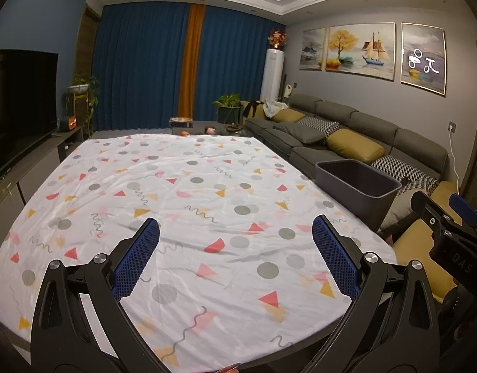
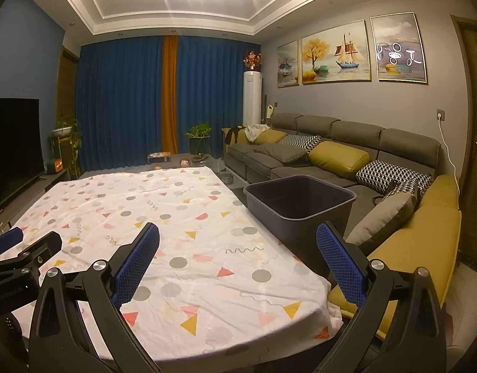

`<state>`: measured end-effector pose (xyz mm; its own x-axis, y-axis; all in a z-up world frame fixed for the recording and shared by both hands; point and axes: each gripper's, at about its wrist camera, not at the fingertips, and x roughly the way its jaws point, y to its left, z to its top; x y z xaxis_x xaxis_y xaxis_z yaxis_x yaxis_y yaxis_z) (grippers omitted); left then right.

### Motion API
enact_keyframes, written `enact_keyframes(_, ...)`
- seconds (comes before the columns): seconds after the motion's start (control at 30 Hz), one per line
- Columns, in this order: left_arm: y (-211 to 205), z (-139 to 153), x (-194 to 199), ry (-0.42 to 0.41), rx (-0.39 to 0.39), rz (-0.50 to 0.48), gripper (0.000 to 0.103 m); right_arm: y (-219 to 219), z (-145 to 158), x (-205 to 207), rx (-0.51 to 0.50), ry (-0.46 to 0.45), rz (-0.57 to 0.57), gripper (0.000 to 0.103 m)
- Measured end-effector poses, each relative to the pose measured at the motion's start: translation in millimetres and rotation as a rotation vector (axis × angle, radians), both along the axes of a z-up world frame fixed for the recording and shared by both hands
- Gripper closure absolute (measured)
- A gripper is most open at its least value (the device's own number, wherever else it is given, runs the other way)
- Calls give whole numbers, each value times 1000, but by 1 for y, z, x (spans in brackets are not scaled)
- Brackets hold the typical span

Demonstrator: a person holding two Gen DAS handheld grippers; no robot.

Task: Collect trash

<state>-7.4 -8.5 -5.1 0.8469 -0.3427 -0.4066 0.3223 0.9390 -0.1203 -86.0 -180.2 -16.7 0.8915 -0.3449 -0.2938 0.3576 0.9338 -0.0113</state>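
A dark grey bin [image 1: 359,186] stands at the right edge of the table, open at the top; in the right wrist view the bin [image 2: 300,202] looks empty inside. The table [image 1: 188,186] is covered by a white cloth with coloured shapes; it also shows in the right wrist view [image 2: 163,217]. No loose trash shows on the cloth, apart from a small reddish bit [image 1: 229,368] at the bottom edge of the left wrist view. My left gripper [image 1: 235,239] is open and empty above the near cloth. My right gripper [image 2: 238,242] is open and empty near the table's right corner.
A grey sofa [image 2: 331,152] with yellow and patterned cushions runs along the right. A TV [image 1: 17,105] on a low cabinet is at the left. Blue curtains, plants and a low side table lie beyond the far edge. The other gripper shows at each view's side [image 1: 449,227].
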Motion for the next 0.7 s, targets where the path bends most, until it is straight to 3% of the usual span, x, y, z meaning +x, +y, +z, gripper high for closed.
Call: enact_keyframes(0.7,5,3,-1,-8,-7,9,6,3,2,-1,-2,-1,6,6)
